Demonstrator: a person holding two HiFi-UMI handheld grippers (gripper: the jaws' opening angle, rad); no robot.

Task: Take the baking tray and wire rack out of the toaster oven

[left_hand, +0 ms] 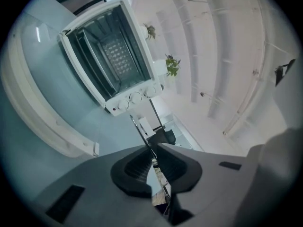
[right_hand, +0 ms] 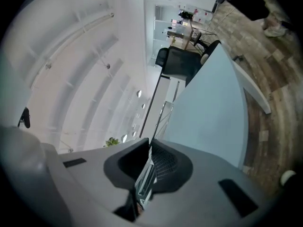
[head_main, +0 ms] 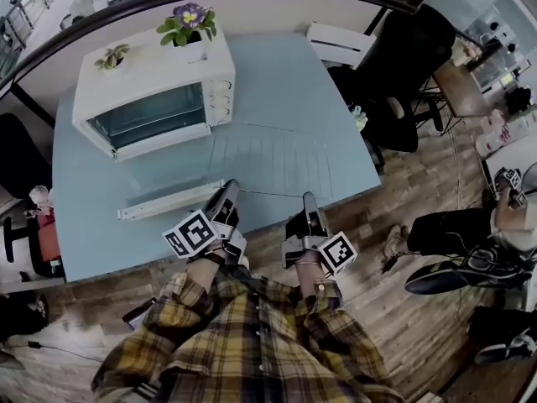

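1. Wire rack: the thin silver wire rack [head_main: 256, 162] is level over the pale blue bench [head_main: 336, 141], in front of the white toaster oven [head_main: 155, 99].
2. The left claw [head_main: 230, 186] and the right claw [head_main: 309, 200] each pinch its near edge.
3. A long white tray [head_main: 172, 201], maybe the baking tray, lies on the bench just beside the left claw.

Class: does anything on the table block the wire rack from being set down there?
Nothing visible does. The wire rack, gripped by the left claw and right claw, spans bare table; the baking tray lies left of it.
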